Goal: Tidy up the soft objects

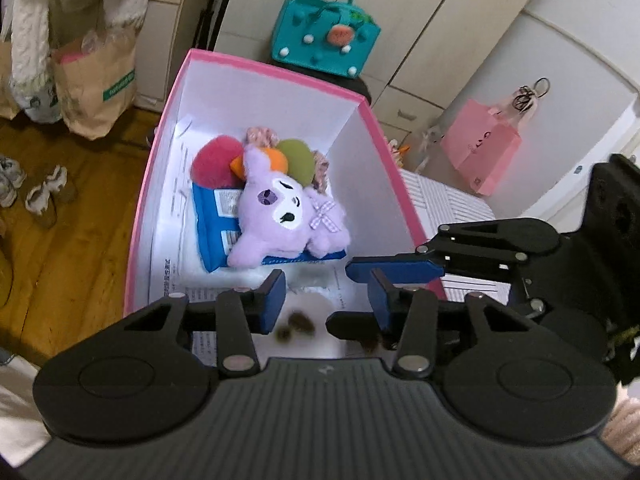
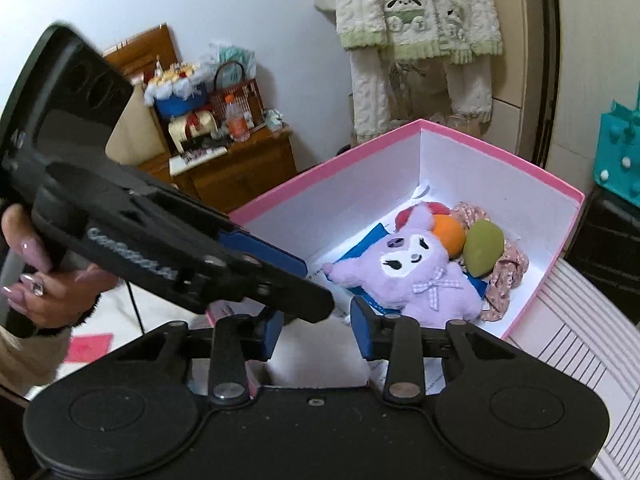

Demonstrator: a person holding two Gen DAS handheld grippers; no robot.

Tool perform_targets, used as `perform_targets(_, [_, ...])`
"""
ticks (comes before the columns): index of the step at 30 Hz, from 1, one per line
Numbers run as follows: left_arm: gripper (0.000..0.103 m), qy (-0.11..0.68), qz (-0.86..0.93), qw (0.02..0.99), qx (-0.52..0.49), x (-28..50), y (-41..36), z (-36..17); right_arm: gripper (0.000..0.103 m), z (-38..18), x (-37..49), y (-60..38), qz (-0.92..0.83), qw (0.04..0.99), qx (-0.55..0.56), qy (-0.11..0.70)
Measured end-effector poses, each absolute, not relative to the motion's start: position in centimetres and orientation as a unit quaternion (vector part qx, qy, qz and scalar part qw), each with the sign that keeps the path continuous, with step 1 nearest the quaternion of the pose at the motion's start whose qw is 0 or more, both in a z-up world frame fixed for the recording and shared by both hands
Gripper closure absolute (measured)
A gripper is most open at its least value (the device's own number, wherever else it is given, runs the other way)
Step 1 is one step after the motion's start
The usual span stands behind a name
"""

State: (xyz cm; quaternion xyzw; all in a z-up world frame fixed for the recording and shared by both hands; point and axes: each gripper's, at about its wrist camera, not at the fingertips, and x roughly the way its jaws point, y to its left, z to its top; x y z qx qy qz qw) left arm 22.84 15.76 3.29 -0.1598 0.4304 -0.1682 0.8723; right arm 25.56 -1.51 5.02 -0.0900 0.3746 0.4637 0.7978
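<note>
A pink box (image 1: 256, 66) with white inner walls stands open in front of both cameras. In it lie a purple plush (image 1: 280, 216) on a blue packet (image 1: 208, 220), a red plush ball (image 1: 216, 164), an orange piece (image 1: 276, 158), a green plush (image 1: 298, 160) and a floral cloth (image 2: 508, 276). Over the box's near end, my left gripper (image 1: 326, 304) is shut on a blurred white plush with brown spots (image 1: 304, 320). My right gripper (image 2: 316, 328) grips the same white plush (image 2: 320, 356) from the other side. The two grippers cross close together; a hand (image 2: 40, 280) holds the left one.
A teal handbag (image 1: 324, 32) stands behind the box, a pink paper bag (image 1: 480, 148) to its right. Brown paper bags (image 1: 96, 80) and shoes (image 1: 44, 196) are on the wooden floor. A cluttered wooden cabinet (image 2: 232, 172) stands beyond. The box rests on a white striped surface (image 2: 580, 340).
</note>
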Motion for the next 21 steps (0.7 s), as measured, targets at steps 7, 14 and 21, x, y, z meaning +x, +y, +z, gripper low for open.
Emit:
perform_targets(7, [0.062,0.413,-0.143,0.891,-0.122,22.1,15.7,3.7,0.062,5.8,25.3,-2.9,0.453,0.805,-0.067,0.377])
perform_targets(14, [0.055,0.38,-0.127,0.913,-0.078,19.8,14.4,6.8,0.06,8.2,23.4,-5.9,0.417,0.837,-0.044,0.351])
perform_targets(21, [0.043,0.348,-0.128,0.928,-0.048,16.5,11.8,9.3,0.056,9.7,20.5,-9.5,0.36,0.871,-0.028,0.334])
